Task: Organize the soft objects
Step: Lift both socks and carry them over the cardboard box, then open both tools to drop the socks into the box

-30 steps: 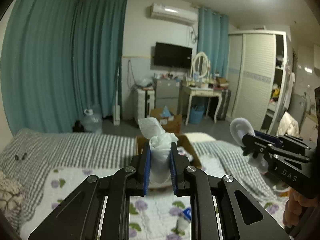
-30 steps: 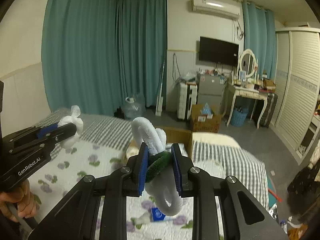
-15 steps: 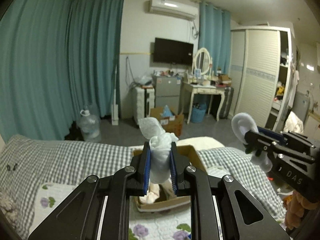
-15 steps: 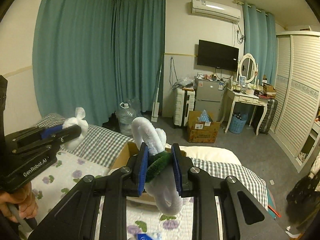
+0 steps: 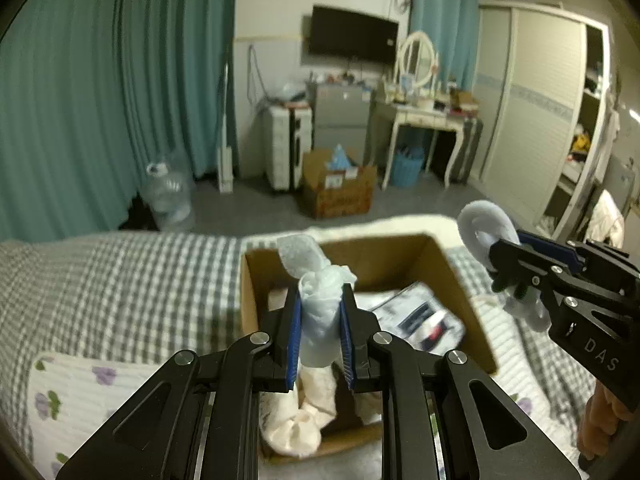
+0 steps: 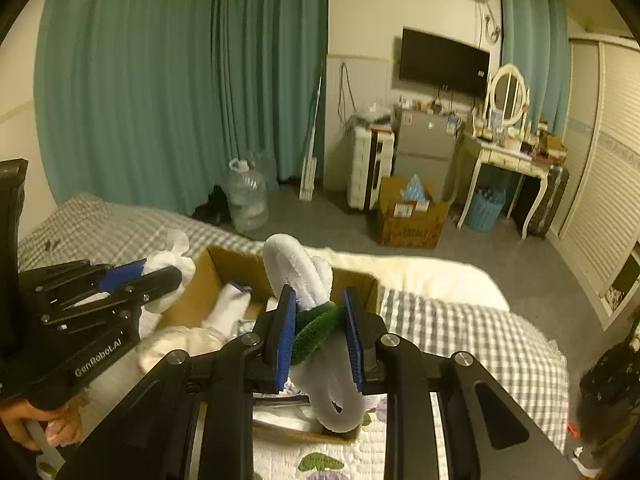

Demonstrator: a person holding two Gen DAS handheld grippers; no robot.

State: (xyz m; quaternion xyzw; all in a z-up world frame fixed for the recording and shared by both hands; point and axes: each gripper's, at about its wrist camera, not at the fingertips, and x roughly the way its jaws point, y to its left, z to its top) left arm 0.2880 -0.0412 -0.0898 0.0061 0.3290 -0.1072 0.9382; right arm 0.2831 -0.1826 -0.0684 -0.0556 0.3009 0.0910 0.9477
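Left wrist view: the left tongs (image 5: 319,332) are clamped on a rolled white sock (image 5: 320,312), whose twisted top pokes up toward 12 o'clock. Directly beyond and below them sits an open cardboard box (image 5: 250,292) on the bed (image 5: 120,280), already holding a cream garment (image 5: 304,420) and a flat packet (image 5: 420,316). At 3 o'clock the right tongs (image 5: 502,264) come into frame, pinched on a white fuzzy loop (image 5: 480,220).

Right wrist view: the right tongs (image 6: 319,332) grip that loop (image 6: 296,272) together with a green fuzzy band (image 6: 316,326), and the left tongs (image 6: 160,276) stand at 9 o'clock beside the box (image 6: 360,280) rim with the sock (image 6: 170,256) bunched at their tip.

A second ago the box was only a sliver behind the sock, with flowered quilt (image 5: 72,384) filling the foreground. Now both tongs have swept forward and dipped, so the box mouth fills the middle of each view. Neither grip has loosened. I judge the carry to be almost finished: both soft items hang over or just short of the opening, and release into the box looks like the step that remains.
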